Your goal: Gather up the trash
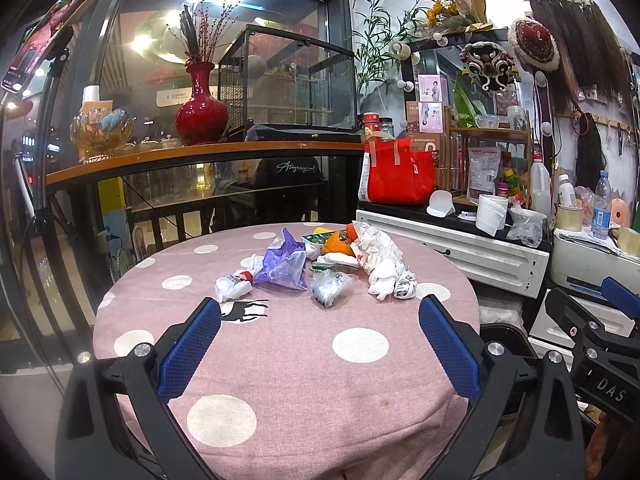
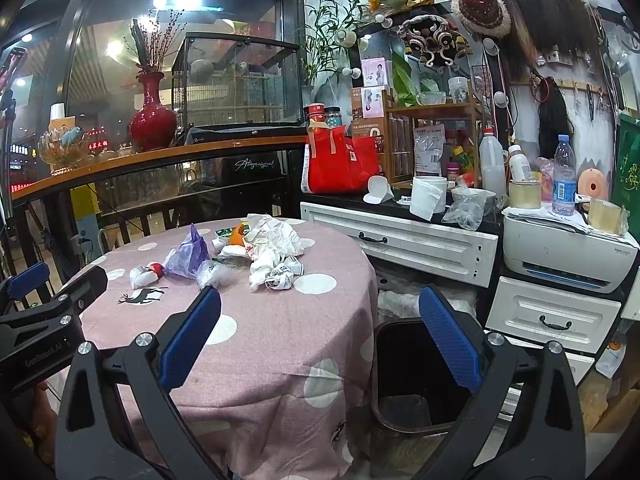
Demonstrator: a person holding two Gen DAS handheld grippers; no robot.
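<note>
A round surface in pink, white-dotted cloth fills the centre. At ten o'clock a wooden ledge carries a red vase before dark windows with ceiling-light reflections. At three o'clock stand white drawers and a cluttered wooden shelf.

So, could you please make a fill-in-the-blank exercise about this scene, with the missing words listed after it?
1. The tablecloth is pink with ___ dots.
2. The crumpled plastic bag among the trash is ___ in colour.
3. The bin stands on the floor to the ___ of the table.
4. Both the left gripper and the right gripper are ___.

Missing words: white; purple; right; open
</note>
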